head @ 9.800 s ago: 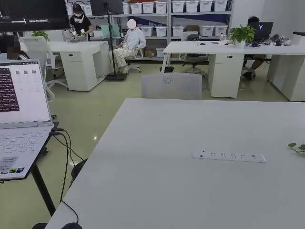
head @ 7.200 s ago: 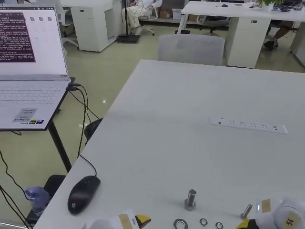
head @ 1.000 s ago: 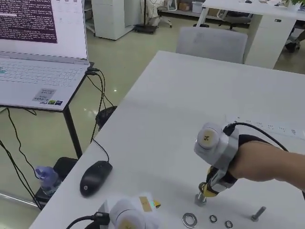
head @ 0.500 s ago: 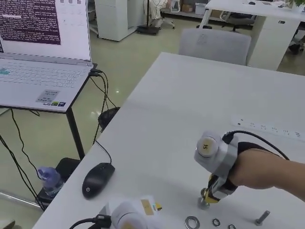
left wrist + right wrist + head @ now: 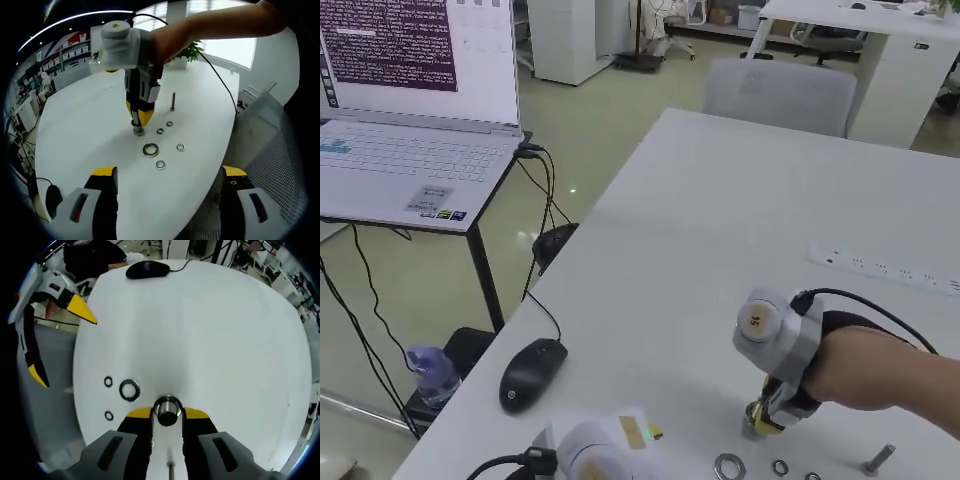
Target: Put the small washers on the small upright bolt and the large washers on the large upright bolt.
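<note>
My right gripper (image 5: 168, 414) is shut on the large upright bolt (image 5: 167, 408), its yellow tips on either side of the bolt's top. From the left gripper view the right gripper (image 5: 138, 120) comes down onto that bolt (image 5: 138, 131). A large washer (image 5: 150, 149) and several smaller washers (image 5: 169, 123) lie flat on the white table (image 5: 90, 125) beside it. The small bolt (image 5: 173, 100) stands upright a little further off. My left gripper (image 5: 169, 172) is open and holds nothing, short of the washers. The head view has the right gripper (image 5: 761, 420), large washer (image 5: 728, 466) and small bolt (image 5: 878, 459).
A black mouse (image 5: 533, 373) with its cable lies near the table's left edge. A white power strip (image 5: 880, 270) sits further back. A laptop (image 5: 410, 150) stands on a side stand to the left, and a grey chair (image 5: 780, 95) is at the far end.
The right gripper has stayed shut on the large bolt over the last second. The head camera has shifted slightly. Earlier on, both grippers came in over the table.
</note>
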